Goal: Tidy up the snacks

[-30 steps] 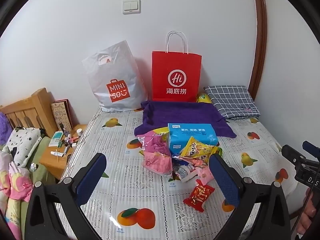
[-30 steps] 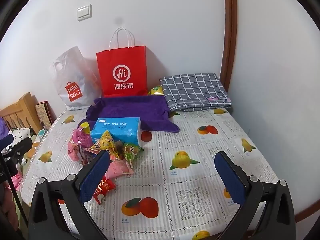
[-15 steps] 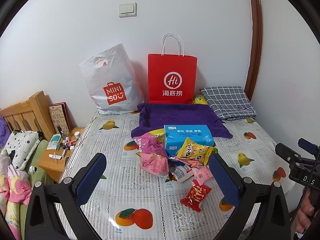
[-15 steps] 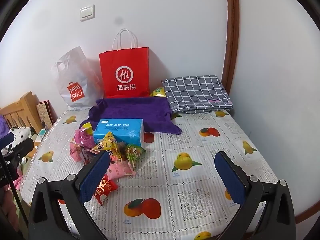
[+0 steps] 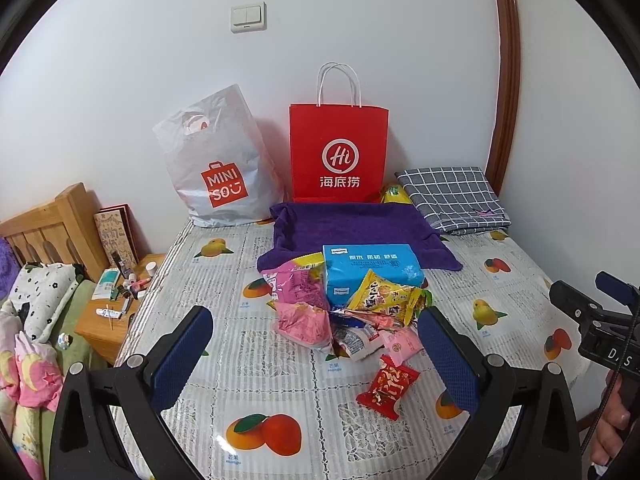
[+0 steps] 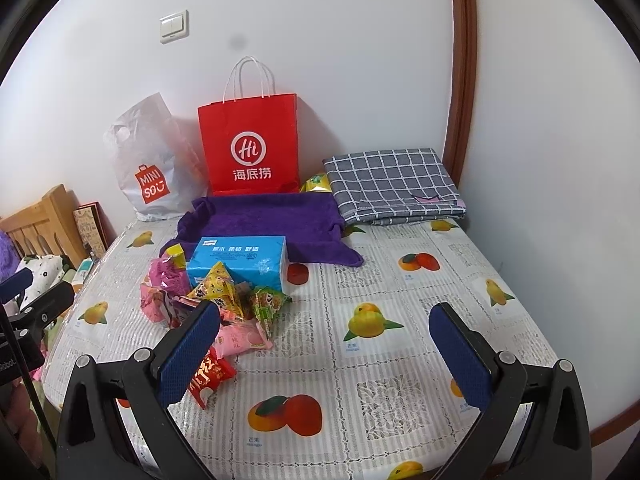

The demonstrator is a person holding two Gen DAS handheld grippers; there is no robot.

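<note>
Two grippers, both spread wide and holding nothing. Left gripper [image 5: 316, 344] hovers above the near part of the surface [image 5: 248, 360], its blue pads framing the snack pile [image 5: 348, 312], which lies ahead of and between the fingers, not touched. Right gripper [image 6: 324, 344] hangs over bare fruit-print cloth; the pile sits off its left finger, partly hidden behind that pad.

Pile contents: blue tissue pack [image 5: 370, 270], long axis running left to right, printed face up and toward the camera; pink packets [image 5: 300, 300] to its left; yellow packet [image 5: 380, 296] leaning on the pack's front, tilted, long axis roughly left-right; green packet [image 6: 269, 304] beside it; pale pink sachet [image 5: 400, 344]; red packet [image 5: 388, 386] nearest the camera, apart from the heap, long axis angled from near-left to far-right.

Behind the pile: purple towel [image 5: 352, 228], red paper bag [image 5: 338, 154] upright against the wall, white plastic bag [image 5: 216, 160] leaning, folded checked cloth [image 5: 454, 196] at far right.
</note>
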